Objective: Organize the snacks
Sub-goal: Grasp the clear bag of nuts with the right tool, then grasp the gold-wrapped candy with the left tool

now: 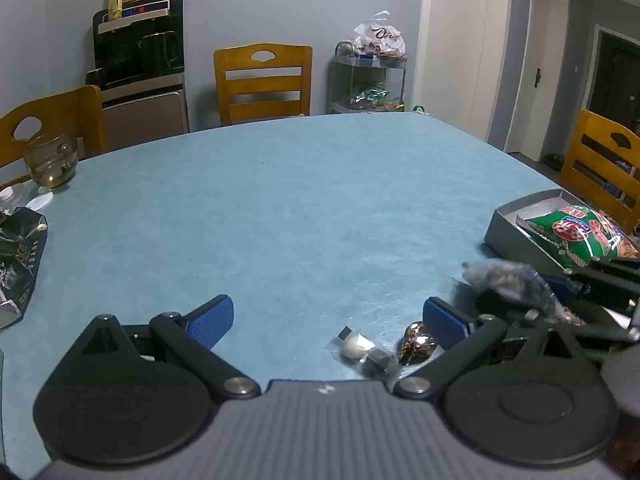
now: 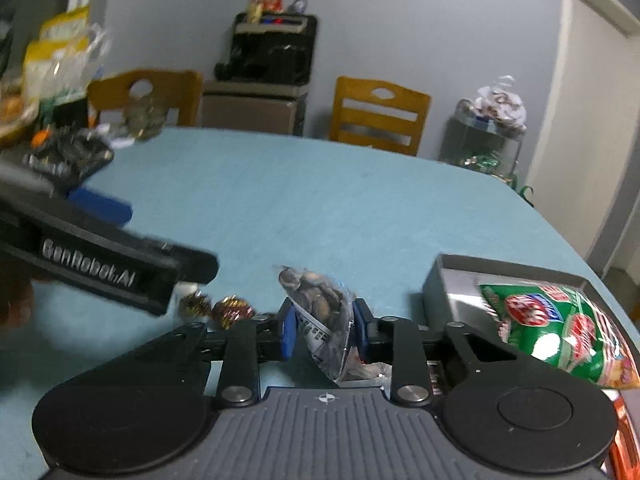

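Observation:
My right gripper point(image 2: 325, 330) is shut on a small clear and silver packet of brown nuts point(image 2: 320, 308), which stands upright between its blue pads. In the left wrist view that packet point(image 1: 512, 280) shows blurred at the right, near the grey box point(image 1: 516, 236). A green snack bag point(image 1: 576, 236) lies in this box point(image 2: 440, 284), the same bag point(image 2: 560, 328) seen at the right of the right wrist view. My left gripper point(image 1: 328, 320) stands open low over the table. A clear-wrapped sweet point(image 1: 360, 350) and a red-gold foil candy point(image 1: 418, 344) lie near its right finger. Two foil candies point(image 2: 216, 308) show beside the left gripper's body point(image 2: 100, 256).
A black snack bag point(image 1: 16, 260) and a glass mug point(image 1: 50, 160) sit at the table's left edge. Wooden chairs point(image 1: 262, 80) stand around the blue-covered table point(image 1: 300, 200). A trolley of snacks point(image 1: 368, 76) stands by the far wall. An orange packet point(image 2: 624, 452) shows at the lower right.

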Action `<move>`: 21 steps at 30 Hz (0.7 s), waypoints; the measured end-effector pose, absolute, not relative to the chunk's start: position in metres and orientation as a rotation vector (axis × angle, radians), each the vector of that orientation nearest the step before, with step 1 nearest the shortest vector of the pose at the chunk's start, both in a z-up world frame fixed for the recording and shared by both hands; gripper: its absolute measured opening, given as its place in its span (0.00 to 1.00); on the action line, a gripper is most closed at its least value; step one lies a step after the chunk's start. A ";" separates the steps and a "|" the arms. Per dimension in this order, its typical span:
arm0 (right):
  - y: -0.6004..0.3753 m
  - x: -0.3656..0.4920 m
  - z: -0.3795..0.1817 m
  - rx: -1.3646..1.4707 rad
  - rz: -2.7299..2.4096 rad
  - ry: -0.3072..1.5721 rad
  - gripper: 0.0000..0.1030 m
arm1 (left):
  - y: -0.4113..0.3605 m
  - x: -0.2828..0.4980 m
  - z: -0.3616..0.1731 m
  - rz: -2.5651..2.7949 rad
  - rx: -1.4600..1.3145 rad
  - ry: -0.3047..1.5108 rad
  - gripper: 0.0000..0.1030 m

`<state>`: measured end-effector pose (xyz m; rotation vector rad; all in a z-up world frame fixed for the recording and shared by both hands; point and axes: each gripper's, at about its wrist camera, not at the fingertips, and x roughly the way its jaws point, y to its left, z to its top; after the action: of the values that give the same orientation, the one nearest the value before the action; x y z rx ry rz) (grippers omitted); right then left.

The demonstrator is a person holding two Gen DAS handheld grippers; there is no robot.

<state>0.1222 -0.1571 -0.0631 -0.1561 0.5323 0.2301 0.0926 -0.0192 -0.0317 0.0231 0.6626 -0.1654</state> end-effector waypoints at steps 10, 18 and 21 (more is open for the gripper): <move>-0.203 0.108 -0.045 0.040 0.253 0.516 0.25 | -0.053 0.075 -0.040 -0.357 0.213 0.552 0.99; -0.226 0.084 -0.037 0.111 0.311 0.509 0.25 | -0.073 0.083 -0.054 -0.383 0.275 0.565 0.79; -0.232 0.075 -0.034 0.126 0.339 0.506 0.24 | -0.073 0.086 -0.057 -0.408 0.273 0.562 0.68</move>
<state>0.0751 -0.2317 -0.0345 0.1258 0.5064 0.3392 0.0862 -0.0730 -0.0566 0.2734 0.5621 -0.4078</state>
